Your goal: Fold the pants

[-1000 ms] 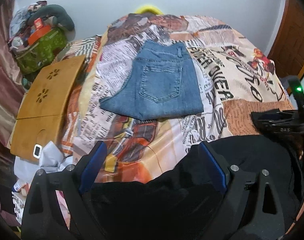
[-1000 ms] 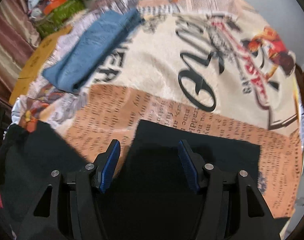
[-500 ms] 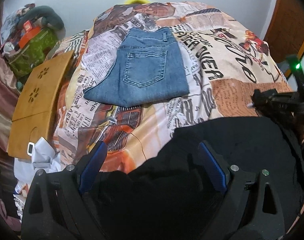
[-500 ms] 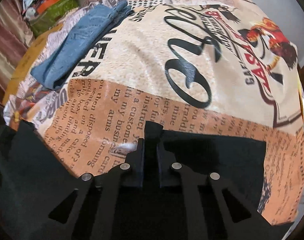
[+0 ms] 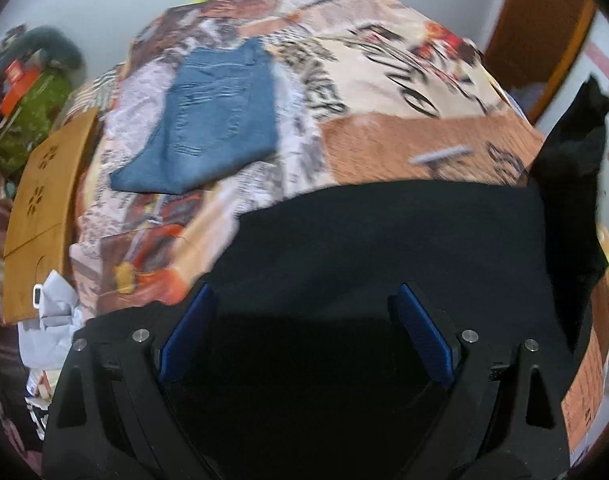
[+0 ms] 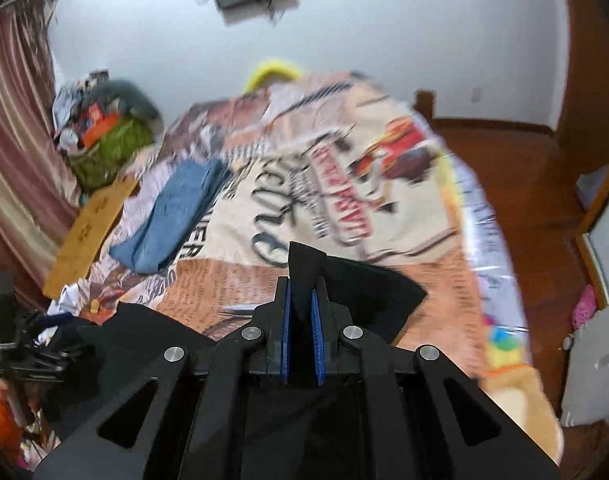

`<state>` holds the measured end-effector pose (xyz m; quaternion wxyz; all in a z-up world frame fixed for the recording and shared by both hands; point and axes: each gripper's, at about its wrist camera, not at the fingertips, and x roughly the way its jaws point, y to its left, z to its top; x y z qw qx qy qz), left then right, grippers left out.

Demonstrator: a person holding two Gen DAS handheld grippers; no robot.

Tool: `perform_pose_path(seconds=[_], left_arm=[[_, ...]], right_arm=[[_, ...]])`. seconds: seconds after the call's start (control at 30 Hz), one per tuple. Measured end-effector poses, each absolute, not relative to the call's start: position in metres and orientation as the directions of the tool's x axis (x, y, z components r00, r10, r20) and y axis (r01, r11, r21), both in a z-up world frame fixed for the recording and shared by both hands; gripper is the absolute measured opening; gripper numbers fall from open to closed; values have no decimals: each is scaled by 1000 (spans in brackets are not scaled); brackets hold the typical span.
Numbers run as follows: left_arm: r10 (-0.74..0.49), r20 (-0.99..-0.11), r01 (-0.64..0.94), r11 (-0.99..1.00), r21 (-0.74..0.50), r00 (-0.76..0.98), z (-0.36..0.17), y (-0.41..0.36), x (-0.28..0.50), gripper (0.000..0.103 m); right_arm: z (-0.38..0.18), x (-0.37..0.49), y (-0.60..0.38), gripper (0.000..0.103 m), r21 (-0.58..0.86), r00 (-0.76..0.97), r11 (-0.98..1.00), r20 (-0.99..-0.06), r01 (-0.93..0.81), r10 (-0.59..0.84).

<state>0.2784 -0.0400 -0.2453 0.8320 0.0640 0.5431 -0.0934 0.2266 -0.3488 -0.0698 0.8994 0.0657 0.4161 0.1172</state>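
Black pants (image 5: 384, 240) lie on the near part of the printed bedspread (image 5: 404, 136). My left gripper (image 5: 304, 300) is open just above the black cloth, its blue pads (image 5: 184, 328) spread wide with nothing between them. My right gripper (image 6: 300, 304) is shut on a corner of the black pants (image 6: 360, 292) and holds it lifted above the bed. That raised corner shows as a black peak at the right edge of the left wrist view (image 5: 572, 136).
Folded blue jeans (image 5: 212, 120) lie at the far left of the bed, also in the right wrist view (image 6: 176, 216). A wooden board (image 5: 44, 208) and a green bag (image 5: 28, 120) sit at the left. Wooden floor (image 6: 536, 208) lies right of the bed.
My right gripper closed on the edge of the black pants and lifted it up off the bed. My left gripper stayed open and moved forward over the black cloth.
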Motion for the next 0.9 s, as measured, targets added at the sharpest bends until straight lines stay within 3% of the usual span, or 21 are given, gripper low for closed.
perform_pose_path(seconds=[0.27,0.57,0.8,0.9], left_arm=[[-136,-940,322,946,-30,313,-260,-90,262,94],[-146,-940,305,951,-48,309,-261,-96,258,95],[-140,-934,298,954,-38,329,-262,-97,256,96],[-139,-932,297,954,-36,335,-261,-96,254,96]], right_arm=[[-73,174,-388,8,160,649,983,-739,-92,181],[-161,126,-421,8,207,490,978,-856,34,165],[-195,107,-422,9,229,458,968,-875,107,156],[-189,108,-416,18,180,458,978,-882,105,113]])
